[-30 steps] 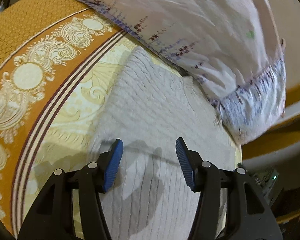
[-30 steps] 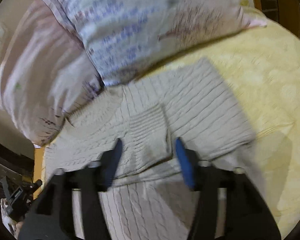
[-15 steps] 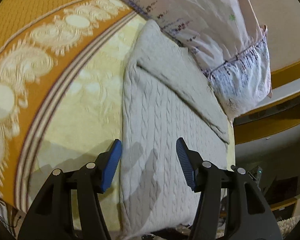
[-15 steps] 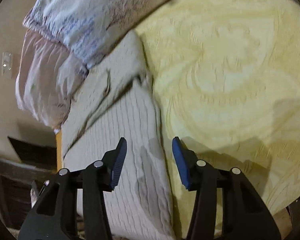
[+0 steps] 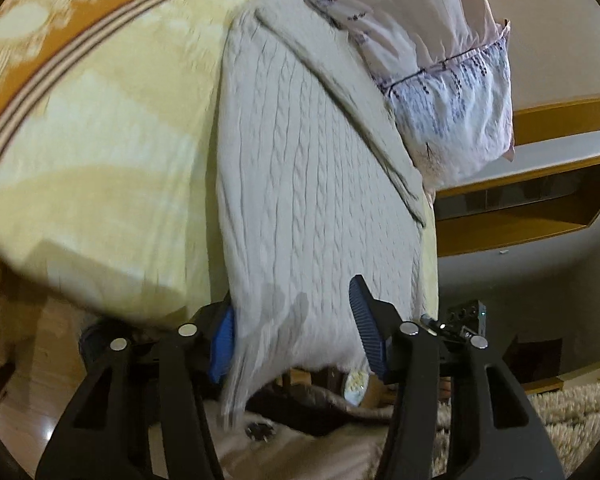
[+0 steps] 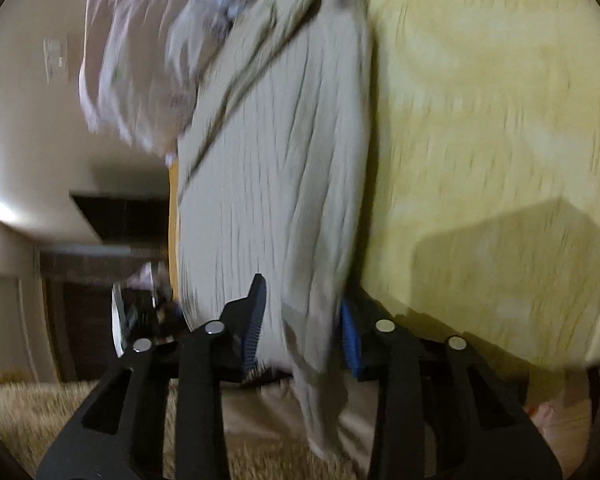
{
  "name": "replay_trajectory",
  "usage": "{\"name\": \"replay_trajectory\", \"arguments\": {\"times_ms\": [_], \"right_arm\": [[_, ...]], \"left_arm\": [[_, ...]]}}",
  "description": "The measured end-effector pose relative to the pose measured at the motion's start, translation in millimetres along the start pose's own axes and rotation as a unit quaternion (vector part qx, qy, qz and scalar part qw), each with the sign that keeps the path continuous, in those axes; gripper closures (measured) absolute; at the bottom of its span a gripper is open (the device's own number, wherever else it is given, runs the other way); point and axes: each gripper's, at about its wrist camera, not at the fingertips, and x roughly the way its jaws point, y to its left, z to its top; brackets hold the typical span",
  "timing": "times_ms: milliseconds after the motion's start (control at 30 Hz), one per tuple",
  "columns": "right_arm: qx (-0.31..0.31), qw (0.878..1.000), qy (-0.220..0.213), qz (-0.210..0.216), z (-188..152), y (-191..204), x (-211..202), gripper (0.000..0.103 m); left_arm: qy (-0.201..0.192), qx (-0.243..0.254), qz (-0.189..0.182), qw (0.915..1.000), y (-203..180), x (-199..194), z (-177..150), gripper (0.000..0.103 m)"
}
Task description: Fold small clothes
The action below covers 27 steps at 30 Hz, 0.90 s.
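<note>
The left gripper [image 5: 296, 330] points forward along the bed, its blue-padded jaws spread apart around the near hem of the cable-knit sweater [image 5: 312, 184]; the left pad sits behind the cloth's edge, the right pad [image 5: 366, 330] lies over the knit, and no clamping shows. The right gripper [image 6: 302, 334] reaches in low at the sweater's other near corner, jaws likewise apart, with the hem [image 6: 312, 344] hanging down between them; this view is blurred, so whether the pads touch the cloth cannot be told. The sweater [image 6: 276, 168] lies stretched lengthwise on the yellow patterned bedspread [image 5: 100, 152], its near edge drooping over the side of the bed and a folded strip running along its far side. Its far end meets a pale pillow [image 5: 452, 92] with purple print. An orange border with stripes [image 5: 60, 68] curves across the bedspread to the left. Below the bed edge lies a shaggy beige rug [image 5: 572, 412]
</note>
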Motion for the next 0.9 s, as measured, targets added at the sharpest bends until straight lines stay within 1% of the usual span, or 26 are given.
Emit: {"name": "replay_trajectory", "arguments": {"times_ms": [100, 200, 233, 267, 300, 333, 400, 433, 467, 567, 700, 800, 900], "right_arm": [[0.004, 1.0, 0.021, 0.004, -14, -2, -1, 0.07], [0.012, 0.999, 0.032, -0.005, -26, -7, 2, 0.07], [0.015, 0.999, 0.032, -0.006, -28, -9, 4, 0.073], [0.018, 0.999, 0.031, -0.007, -29, -10, 7, 0.083], [0.016, 0.999, 0.028, -0.007, -30, -9, 8, 0.089], [0.007, 1.0, 0.023, -0.01, -31, -6, 9, 0.093], [-0.012, 1.0, 0.016, -0.011, -29, 4, 9, 0.095], [-0.03, 0.999, 0.007, -0.012, -29, 12, 6, 0.095], [-0.041, 0.999, 0.0, -0.014, -27, 13, 1, 0.095], [-0.073, 0.996, -0.042, -0.019, -17, 28, -15, 0.096], [-0.112, 0.988, -0.106, -0.027, 0, 53, -36, 0.096], [-0.136, 0.978, -0.156, -0.029, 14, 73, -51, 0.096], [-0.153, 0.97, -0.189, -0.028, 26, 86, -61, 0.096]], "left_arm": [[0.003, -0.013, -0.009, 0.9999, 3, -2, -14, 0.055], [0.015, -0.023, -0.006, 0.9996, 5, -1, -21, 0.057], [0.022, -0.025, -0.002, 0.9995, 6, 1, -23, 0.058], [0.028, -0.026, 0.003, 0.9993, 6, 3, -24, 0.063], [0.034, -0.027, 0.007, 0.999, 6, 5, -25, 0.069], [0.039, -0.028, 0.011, 0.9988, 6, 6, -25, 0.071], [0.039, -0.024, 0.01, 0.9989, 2, 6, -24, 0.08], [0.038, -0.018, 0.009, 0.9991, -1, 5, -23, 0.083], [0.037, -0.011, 0.009, 0.9992, -5, 3, -21, 0.091], [0.033, 0.005, 0.01, 0.9994, -14, -2, -15, 0.095], [0.006, 0.009, 0.0, 0.9999, -20, -12, -2, 0.096], [-0.027, 0.005, -0.021, 0.9994, -25, -22, 14, 0.096], [-0.062, 0.006, -0.046, 0.997, -33, -30, 35, 0.096]]}}
